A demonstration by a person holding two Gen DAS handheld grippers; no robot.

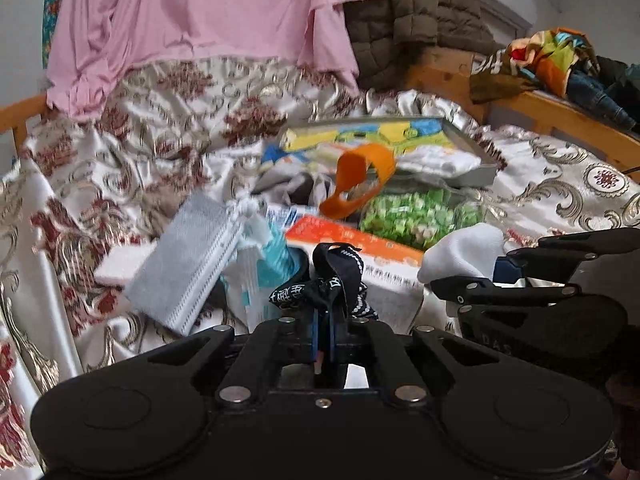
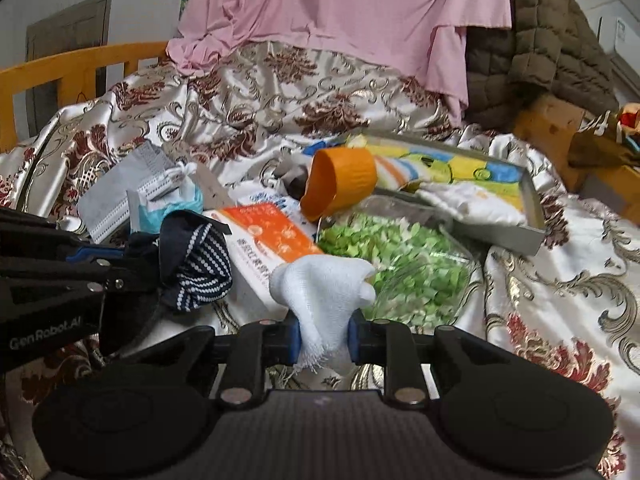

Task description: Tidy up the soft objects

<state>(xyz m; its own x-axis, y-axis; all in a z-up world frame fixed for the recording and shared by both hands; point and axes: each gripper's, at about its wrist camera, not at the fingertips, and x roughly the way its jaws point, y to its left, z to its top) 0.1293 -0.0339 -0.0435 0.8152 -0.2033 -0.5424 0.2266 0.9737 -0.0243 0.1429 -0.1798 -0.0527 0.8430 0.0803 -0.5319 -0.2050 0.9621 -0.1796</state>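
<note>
My left gripper (image 1: 325, 322) is shut on a dark navy sock with white dots and lettering (image 1: 328, 276), lifted just above the clutter on the bed; the same sock (image 2: 196, 268) shows at the left of the right wrist view. My right gripper (image 2: 323, 336) is shut on a white sock (image 2: 322, 284), whose frayed cuff hangs below the pads. From the left wrist view that white sock (image 1: 464, 256) sticks out of the right gripper at the right edge. Both held socks hover over an orange-and-white box (image 2: 264, 236).
On the patterned satin bedspread (image 2: 560, 280) lie a grey mask stack (image 1: 188, 264), an orange cup (image 2: 340, 184), a clear bag of green pieces (image 2: 400, 264) and a metal tray (image 2: 532, 216) with folded cloths. Pink fabric (image 2: 340, 12) and a brown quilted jacket (image 2: 540, 40) hang behind. Wooden rail (image 2: 72, 64) at left.
</note>
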